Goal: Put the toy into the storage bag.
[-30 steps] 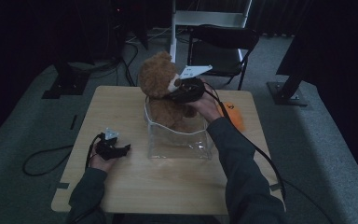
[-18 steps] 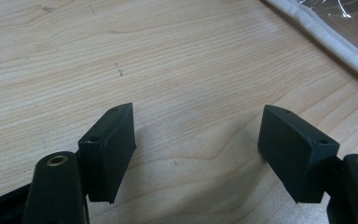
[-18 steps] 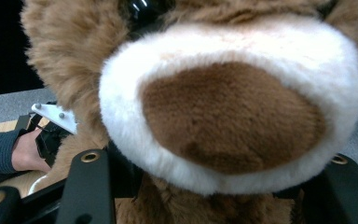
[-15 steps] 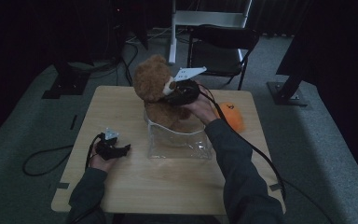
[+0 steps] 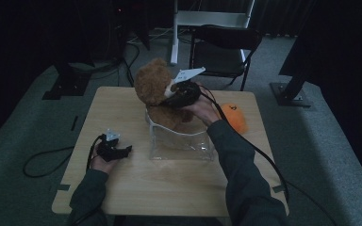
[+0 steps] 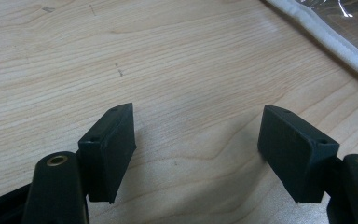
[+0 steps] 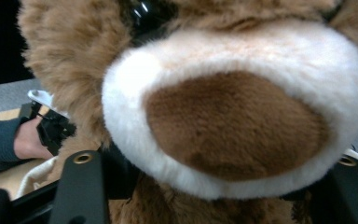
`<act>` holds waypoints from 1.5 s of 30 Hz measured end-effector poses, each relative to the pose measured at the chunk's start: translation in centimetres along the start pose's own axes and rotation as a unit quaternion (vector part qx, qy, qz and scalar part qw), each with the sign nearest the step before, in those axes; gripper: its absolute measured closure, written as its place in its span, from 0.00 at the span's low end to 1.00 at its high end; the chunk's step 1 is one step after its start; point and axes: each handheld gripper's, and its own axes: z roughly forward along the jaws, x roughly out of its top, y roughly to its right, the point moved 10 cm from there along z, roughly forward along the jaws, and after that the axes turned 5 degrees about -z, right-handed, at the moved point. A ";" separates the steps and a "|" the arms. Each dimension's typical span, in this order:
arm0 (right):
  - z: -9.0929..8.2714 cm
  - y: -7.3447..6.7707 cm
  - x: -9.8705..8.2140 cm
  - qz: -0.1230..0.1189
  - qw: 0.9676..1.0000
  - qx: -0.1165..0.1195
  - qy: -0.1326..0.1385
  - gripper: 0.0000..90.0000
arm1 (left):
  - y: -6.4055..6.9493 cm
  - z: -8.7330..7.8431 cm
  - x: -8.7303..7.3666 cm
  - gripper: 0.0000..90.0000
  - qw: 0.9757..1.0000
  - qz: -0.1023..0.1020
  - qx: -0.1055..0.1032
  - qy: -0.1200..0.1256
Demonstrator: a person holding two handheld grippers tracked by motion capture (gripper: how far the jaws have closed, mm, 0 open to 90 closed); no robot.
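A brown teddy bear (image 5: pixel 151 84) stands with its body inside a clear plastic bag (image 5: pixel 181 143) at the table's middle, its head leaning left. My right gripper (image 5: pixel 167 100) reaches in from the right at the bear's muzzle. In the right gripper view the white muzzle (image 7: pixel 233 126) bulges between and over both jaws of that gripper (image 7: pixel 214 186), which have just been opening and still touch the plush. My left gripper (image 5: pixel 125 149) rests on the table left of the bag. Its jaws stand wide apart over bare wood (image 6: pixel 198 149), near the bag's white rim (image 6: pixel 326 39).
An orange soft object (image 5: pixel 234 117) lies on the table right of the bag, behind my right forearm. A black chair (image 5: pixel 224 44) stands beyond the far edge. Cables trail off the table's left and right sides. My left hand and its gripper (image 7: pixel 51 128) appear past the bear.
The bear's head has tipped a little left and lower, and my right gripper has followed it. The left gripper has stayed put.
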 end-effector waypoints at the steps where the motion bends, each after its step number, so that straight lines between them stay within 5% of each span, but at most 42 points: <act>1: 0.1 0.1 -0.1 0.002 1.000 -0.003 -0.003 0.39 | 0.0 0.0 0.0 0.31 1.000 0.000 0.000 0.000; 30: 0.5 0.3 -0.8 0.043 0.999 0.020 -0.025 0.23 | 0.0 0.0 0.0 0.31 1.000 0.000 0.000 0.000; 45: 0.1 0.6 -0.1 0.047 0.999 0.011 -0.001 0.22 | 0.0 0.0 0.0 0.31 1.000 0.000 0.000 0.000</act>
